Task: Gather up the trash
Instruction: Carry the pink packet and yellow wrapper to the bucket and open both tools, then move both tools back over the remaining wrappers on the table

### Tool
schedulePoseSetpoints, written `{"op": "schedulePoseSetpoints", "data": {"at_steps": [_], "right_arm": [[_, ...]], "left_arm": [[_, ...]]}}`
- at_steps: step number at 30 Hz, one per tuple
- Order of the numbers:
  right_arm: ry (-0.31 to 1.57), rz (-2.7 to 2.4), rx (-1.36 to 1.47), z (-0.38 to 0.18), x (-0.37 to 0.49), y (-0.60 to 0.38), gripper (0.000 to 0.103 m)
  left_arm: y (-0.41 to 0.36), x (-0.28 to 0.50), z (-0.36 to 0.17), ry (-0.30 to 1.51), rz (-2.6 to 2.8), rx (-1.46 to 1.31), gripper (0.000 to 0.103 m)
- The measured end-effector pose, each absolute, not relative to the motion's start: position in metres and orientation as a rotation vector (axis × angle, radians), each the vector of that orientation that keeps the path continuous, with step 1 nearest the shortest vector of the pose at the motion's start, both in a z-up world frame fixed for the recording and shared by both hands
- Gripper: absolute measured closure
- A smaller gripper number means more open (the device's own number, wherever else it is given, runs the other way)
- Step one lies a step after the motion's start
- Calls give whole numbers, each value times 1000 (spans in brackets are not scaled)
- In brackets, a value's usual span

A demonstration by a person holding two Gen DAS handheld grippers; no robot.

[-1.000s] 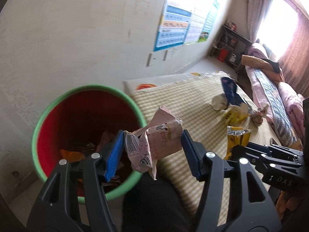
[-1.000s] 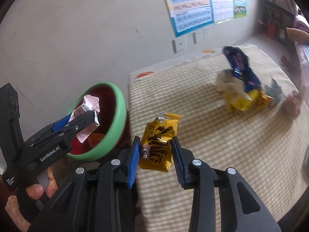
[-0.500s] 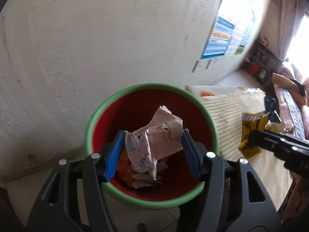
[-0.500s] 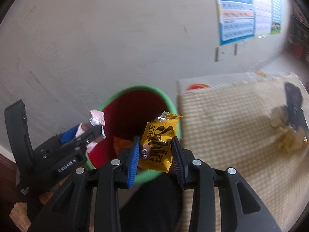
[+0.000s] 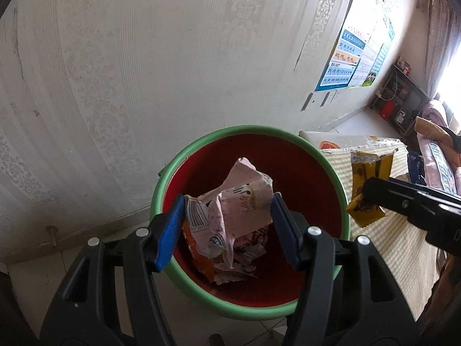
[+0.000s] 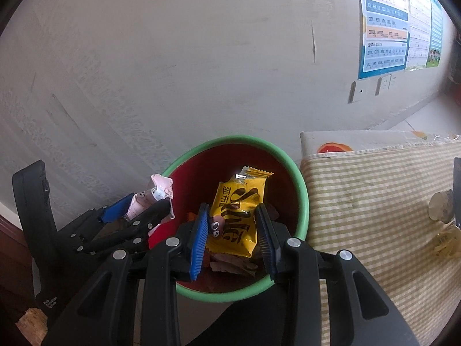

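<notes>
A red bin with a green rim [image 5: 201,150] [image 6: 302,190] stands on the floor by the wall, with several wrappers inside. My left gripper [image 5: 227,225] is shut on a crumpled pink wrapper [image 5: 239,204] and holds it over the bin's opening; it also shows in the right wrist view [image 6: 138,207]. My right gripper [image 6: 233,233] is shut on a yellow snack packet [image 6: 237,216] and holds it above the bin. In the left wrist view that packet [image 5: 366,178] hangs at the bin's right rim.
A checked yellow cloth [image 6: 374,201] covers the low table right of the bin, with more trash [image 6: 440,210] at its far right. A wall with a poster [image 6: 386,23] is close behind the bin. A bed [image 5: 438,155] lies far right.
Both grippers have swung left from over the table to over the bin, each still holding its wrapper. The bin is now centred in both views.
</notes>
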State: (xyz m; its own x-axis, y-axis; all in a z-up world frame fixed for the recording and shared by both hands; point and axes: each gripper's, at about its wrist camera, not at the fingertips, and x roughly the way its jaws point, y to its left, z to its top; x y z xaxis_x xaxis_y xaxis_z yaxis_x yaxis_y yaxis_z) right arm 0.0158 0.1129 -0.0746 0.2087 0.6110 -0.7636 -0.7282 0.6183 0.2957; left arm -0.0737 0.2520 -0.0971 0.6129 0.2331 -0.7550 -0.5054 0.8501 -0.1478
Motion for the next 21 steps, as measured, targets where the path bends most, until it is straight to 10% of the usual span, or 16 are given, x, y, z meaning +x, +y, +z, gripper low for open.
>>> {"op": "schedulePoseSetpoints", "data": {"at_steps": [4, 10, 21], "right_arm": [[992, 942, -132, -75, 15, 114, 66], [943, 974, -104, -69, 12, 107, 23], [646, 702, -144, -53, -7, 21, 7]], "left_arm": [[251, -72, -97, 806, 432, -366, 44], [251, -75, -95, 775, 435, -386, 27], [203, -59, -79, 740, 364, -285, 21]]}}
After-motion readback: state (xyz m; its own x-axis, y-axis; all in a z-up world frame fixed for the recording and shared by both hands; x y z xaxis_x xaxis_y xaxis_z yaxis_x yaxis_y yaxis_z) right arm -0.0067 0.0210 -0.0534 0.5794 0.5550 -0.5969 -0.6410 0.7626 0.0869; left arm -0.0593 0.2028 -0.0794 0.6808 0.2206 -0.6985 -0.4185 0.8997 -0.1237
